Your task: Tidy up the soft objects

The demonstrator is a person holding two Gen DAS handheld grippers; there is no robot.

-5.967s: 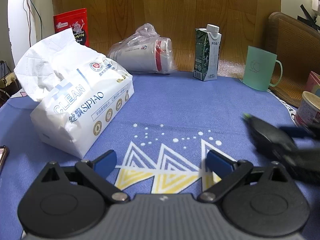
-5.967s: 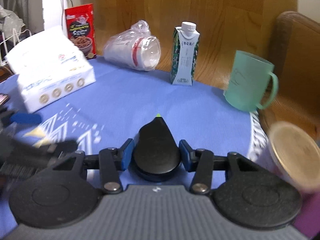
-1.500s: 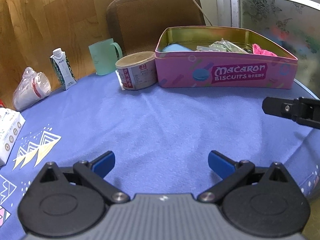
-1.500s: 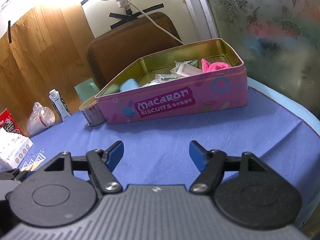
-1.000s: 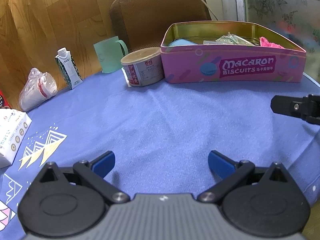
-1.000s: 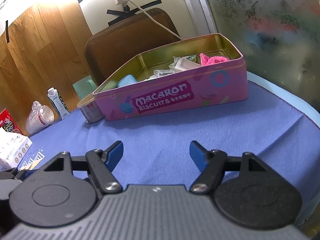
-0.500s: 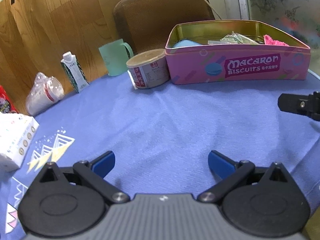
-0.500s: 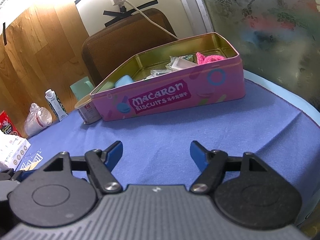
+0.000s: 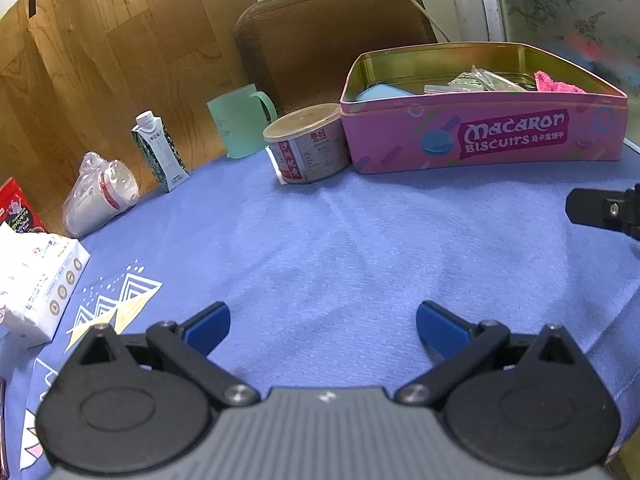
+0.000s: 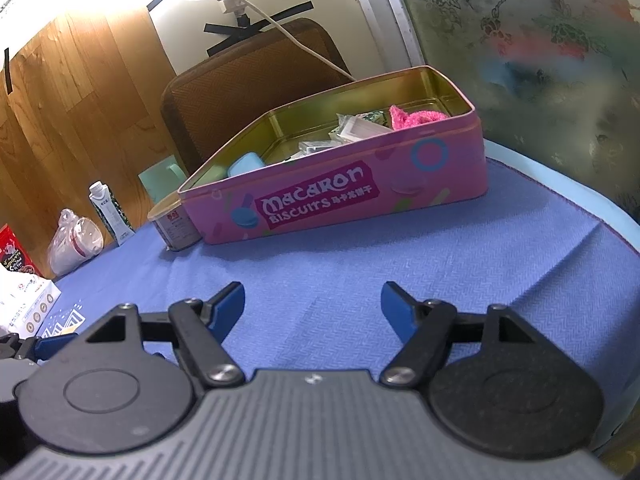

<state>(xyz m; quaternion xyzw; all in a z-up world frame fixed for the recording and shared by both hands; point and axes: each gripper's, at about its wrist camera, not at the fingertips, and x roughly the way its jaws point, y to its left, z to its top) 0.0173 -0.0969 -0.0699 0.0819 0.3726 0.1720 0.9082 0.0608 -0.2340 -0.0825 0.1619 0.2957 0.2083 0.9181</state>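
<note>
Left claw (image 9: pixel 322 326) released, empty, over blue-clothed worktop (image 9: pixel 360 248). Right claw (image 10: pixel 312 304) likewise spread, gripping nothing. Pink biscuit tin (image 10: pixel 360 196) ahead, lid off; pink fuzzy cloth (image 10: pixel 412 118) in its far right corner, pale blue item (image 10: pixel 245 163), possibly a sponge, at left. Tissue pack (image 9: pixel 36 280) well apart, left edge.

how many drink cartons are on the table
1. The single carton stands upright at the table's far edge by the wood panel, between the bagged cups and the green mug. Others could be hidden behind the pink tin.
</note>
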